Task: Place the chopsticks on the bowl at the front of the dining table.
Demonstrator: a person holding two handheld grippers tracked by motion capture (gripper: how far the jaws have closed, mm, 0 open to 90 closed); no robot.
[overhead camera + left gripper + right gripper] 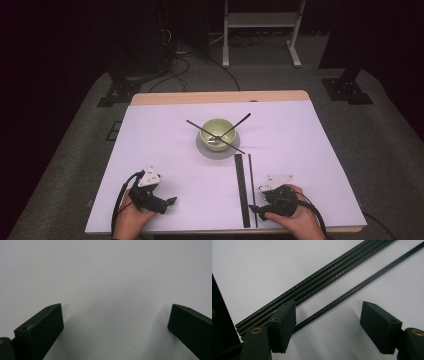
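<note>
A pale green bowl [217,131] sits on a grey plate [205,148] at the middle of the white table [150,135]. Two thin black rods [200,128] lean crossed in the bowl. A flat bundle of several black rods [241,185] [322,275] lies near the front, with a single black rod [252,180] [367,282] just to its right. My right gripper [256,200] [328,322] is open at their near ends; the single rod runs between its jaws, close to the left jaw and untouched. My left gripper [170,204] [116,315] is open over bare table.
The table's front edge runs just under both hands. Carpeted floor surrounds the table, with stand bases and cables beyond the far edge. A white frame [262,20] stands at the back.
</note>
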